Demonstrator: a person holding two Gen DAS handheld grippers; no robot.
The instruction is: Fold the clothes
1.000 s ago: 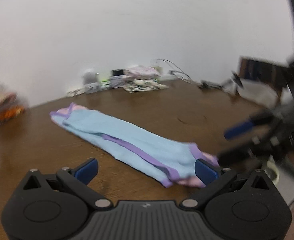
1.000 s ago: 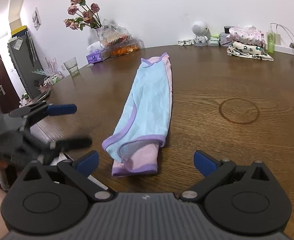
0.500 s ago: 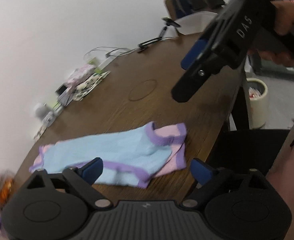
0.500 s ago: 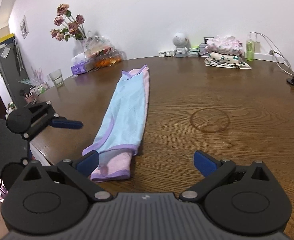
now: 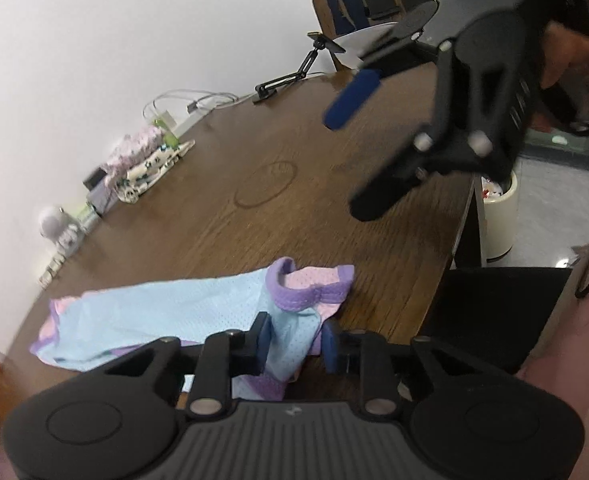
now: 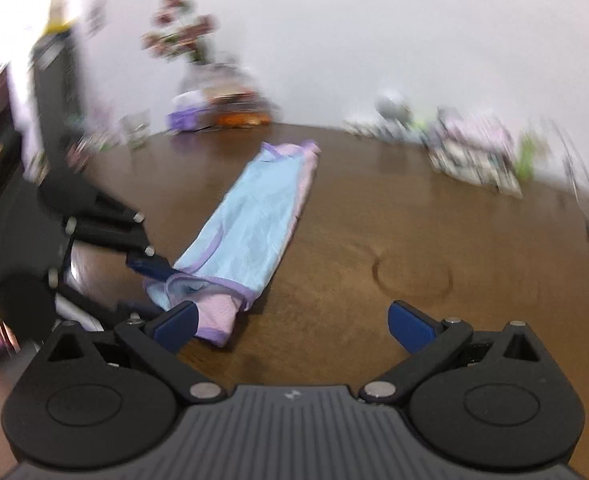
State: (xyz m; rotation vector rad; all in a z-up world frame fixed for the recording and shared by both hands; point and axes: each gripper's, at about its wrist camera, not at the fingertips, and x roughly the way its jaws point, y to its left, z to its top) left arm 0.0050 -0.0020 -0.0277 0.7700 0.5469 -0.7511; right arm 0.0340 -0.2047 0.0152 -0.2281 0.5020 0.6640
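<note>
Here, garment (image 5: 166, 312) end pinched, left hand-held gripper (image 5: 294, 340)

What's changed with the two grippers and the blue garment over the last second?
The left gripper swung in to the near end of the blue garment and closed on it, lifting that edge slightly. The right gripper stayed open and empty above the table. The garment's far end hasn't moved.
</note>
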